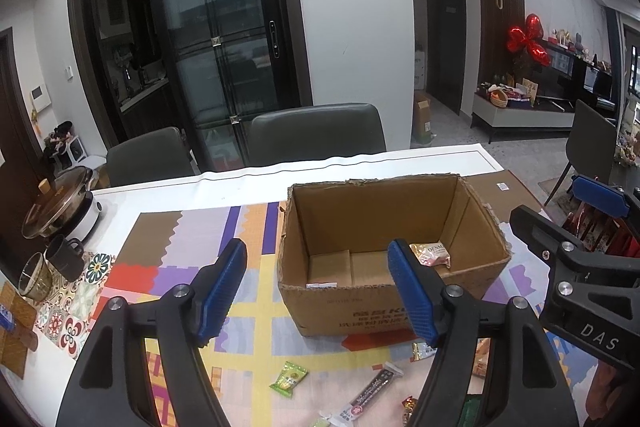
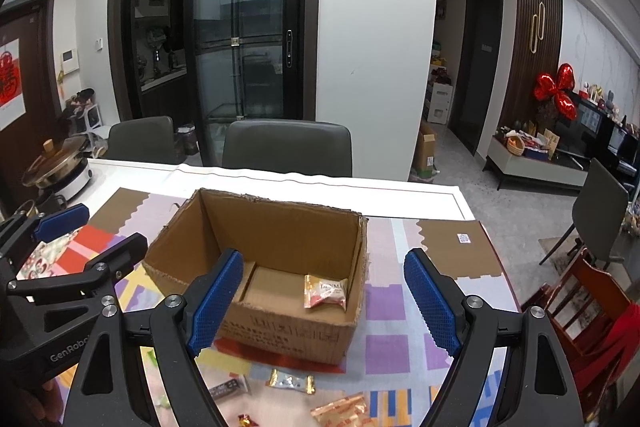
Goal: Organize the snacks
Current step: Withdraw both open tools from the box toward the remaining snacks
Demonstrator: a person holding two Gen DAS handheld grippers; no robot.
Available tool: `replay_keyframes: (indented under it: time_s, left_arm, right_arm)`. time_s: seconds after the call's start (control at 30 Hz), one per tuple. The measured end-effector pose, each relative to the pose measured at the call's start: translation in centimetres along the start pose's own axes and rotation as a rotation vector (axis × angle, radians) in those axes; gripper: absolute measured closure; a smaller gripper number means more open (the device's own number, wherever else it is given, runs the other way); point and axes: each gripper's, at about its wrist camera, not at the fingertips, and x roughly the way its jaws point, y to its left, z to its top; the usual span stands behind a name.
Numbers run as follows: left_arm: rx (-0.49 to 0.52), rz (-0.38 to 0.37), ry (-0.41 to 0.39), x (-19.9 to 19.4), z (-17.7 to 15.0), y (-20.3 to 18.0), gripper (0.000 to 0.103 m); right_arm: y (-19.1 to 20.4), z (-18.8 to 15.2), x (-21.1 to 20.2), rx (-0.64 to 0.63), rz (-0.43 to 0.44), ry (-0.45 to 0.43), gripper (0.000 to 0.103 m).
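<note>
An open cardboard box (image 1: 360, 211) (image 2: 288, 227) stands on the patterned tablecloth. Inside it, by its right wall, lies one white and gold snack packet (image 1: 434, 254) (image 2: 326, 291). My left gripper (image 1: 318, 293) is open just in front of the box, nothing between its blue pads. My right gripper (image 2: 324, 301) is open too and empty, level with the box's near wall. Loose snacks lie in front of the box: a green packet (image 1: 289, 379), a dark bar (image 1: 370, 393), a gold packet (image 2: 291, 381) and an orange packet (image 2: 340, 409).
A lidded pot (image 1: 60, 203) on a white cooker, a dark mug (image 1: 66, 255) and a glass cup (image 1: 36, 275) stand at the table's left end. Two grey chairs (image 1: 316, 131) are behind the far edge. A red wooden chair (image 2: 580, 291) is at the right.
</note>
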Motion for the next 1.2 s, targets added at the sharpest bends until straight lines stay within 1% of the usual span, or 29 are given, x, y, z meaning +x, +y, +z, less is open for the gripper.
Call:
replay_keyframes:
  time_s: [0.37,0.7,0.9,1.2]
  left_arm:
    - [-0.001,-0.004,-0.014,-2.3,-0.9,-0.5,0.03]
    - [0.012,-0.009,-0.011,-3.2,-2.0,-1.3,0.03]
    - [0.016,-0.013,-0.003,-3.2,-2.6,-1.8,0.03]
    - [0.025,-0.02,0.023,-2.6,-4.0,-2.4,0.03]
  right_arm:
    - [-0.7,-1.3,-2.0,0.019,-0.001,-0.004,0.019]
    - [-1.5,-2.4,-3.3,0.033,-0.018,-0.009,0.019]
    - [-1.8,-2.9,-3.4,0.031,-0.027,0.002,0.019]
    - [-2.2,-4.6,-3.2,0.022,-0.034,0.028,0.019]
